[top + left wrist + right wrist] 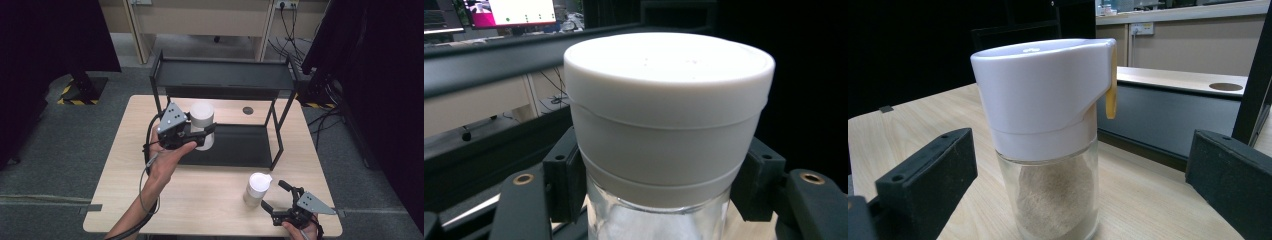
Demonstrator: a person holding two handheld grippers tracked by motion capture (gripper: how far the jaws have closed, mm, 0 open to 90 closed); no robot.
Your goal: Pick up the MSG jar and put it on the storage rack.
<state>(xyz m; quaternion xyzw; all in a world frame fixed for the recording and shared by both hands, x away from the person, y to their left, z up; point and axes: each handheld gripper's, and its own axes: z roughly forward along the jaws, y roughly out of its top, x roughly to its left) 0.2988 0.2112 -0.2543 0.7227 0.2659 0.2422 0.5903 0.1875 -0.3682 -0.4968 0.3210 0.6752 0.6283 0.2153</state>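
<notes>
A pale wooden table [210, 200] with a black two-tier rack [225, 75] at its back edge, two white-capped jars in play.

From the high view, the left gripper [207, 134] is clenched on a white-lidded jar [202, 120], held above the rack's lower shelf; the right gripper [275, 195] sits released just beside a second jar [257, 189] on the table. The left gripper view has both pads pressed against the jar [664, 125] below its cap. In the right gripper view the second jar [1048, 145], holding tan powder, stands between spread jaws, untouched.
</notes>
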